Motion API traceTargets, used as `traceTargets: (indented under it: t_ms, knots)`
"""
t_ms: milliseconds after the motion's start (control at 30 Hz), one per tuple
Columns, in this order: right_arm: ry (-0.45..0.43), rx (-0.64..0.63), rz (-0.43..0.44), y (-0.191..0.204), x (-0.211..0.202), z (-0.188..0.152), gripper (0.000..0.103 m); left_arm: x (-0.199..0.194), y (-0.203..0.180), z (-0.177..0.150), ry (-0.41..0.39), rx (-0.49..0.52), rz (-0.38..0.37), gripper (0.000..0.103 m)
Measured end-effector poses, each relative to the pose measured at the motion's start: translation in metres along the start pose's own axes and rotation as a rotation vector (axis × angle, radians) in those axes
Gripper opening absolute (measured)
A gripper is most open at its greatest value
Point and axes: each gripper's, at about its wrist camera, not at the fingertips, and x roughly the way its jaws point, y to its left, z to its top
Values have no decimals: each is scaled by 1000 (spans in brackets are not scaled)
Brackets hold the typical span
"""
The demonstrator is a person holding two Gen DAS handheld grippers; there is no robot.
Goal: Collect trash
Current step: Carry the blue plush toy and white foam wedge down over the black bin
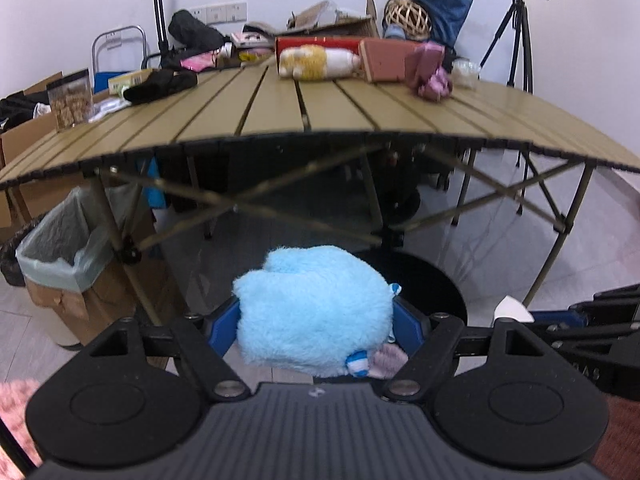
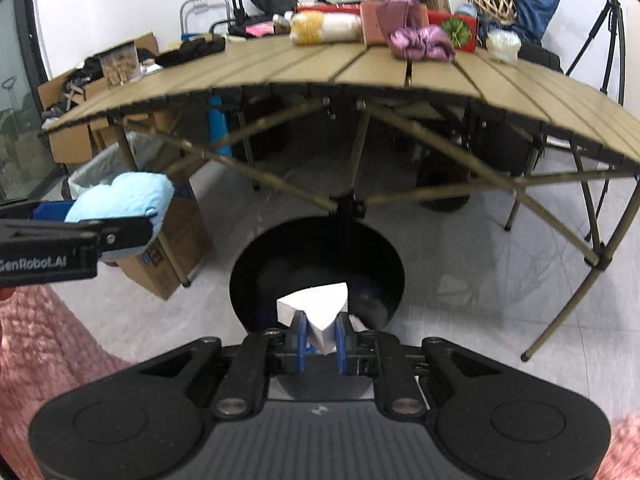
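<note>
Now both grippers hang in front of the folding table (image 1: 320, 108), low, under its near edge. The left gripper (image 1: 316, 324) has its blue pads spread wide and pressed on a fluffy light-blue plush toy (image 1: 312, 312), which bulges up and over the fingers. The right gripper (image 2: 322, 334) is pinched almost closed on a folded white piece of paper (image 2: 316, 308), its point sticking out ahead of the pads. Below and just ahead of both sits a round black bin (image 2: 316, 268), mouth open; the paper hangs over its near rim, and the toy covers part of it in the left view.

Crossed metal braces (image 1: 248, 204) run under the tabletop right behind the bin, and one table leg junction stands at its far rim. Off to the left stands a cardboard box (image 1: 100, 304) lined with a pale plastic bag (image 1: 52, 248), tight against a table leg. Up top, the table's far side is crowded: a yellow-and-white soft toy (image 1: 316, 62), a pink box (image 1: 384, 60), purple cloth (image 2: 420, 42), a black garment (image 1: 160, 86). A camera tripod (image 1: 516, 36) stands at far right. The near half of the tabletop is bare slats, and pale floor lies open to the right of the bin. Something pink and fuzzy, possibly a sleeve (image 2: 52, 344), fills the lower corners.
</note>
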Motion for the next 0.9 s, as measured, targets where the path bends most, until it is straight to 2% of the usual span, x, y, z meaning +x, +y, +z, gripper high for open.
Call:
traceTargets:
  t_ms: [400, 633, 900]
  knots:
    - [91, 21, -41, -8, 15, -17, 14, 16, 3, -17, 60, 8, 13, 78]
    - [97, 33, -36, -10, 27, -16, 14, 31, 10, -18, 94, -20, 20, 78]
    - [76, 43, -18, -14, 40, -9, 14, 37, 8, -15, 87, -13, 33, 78]
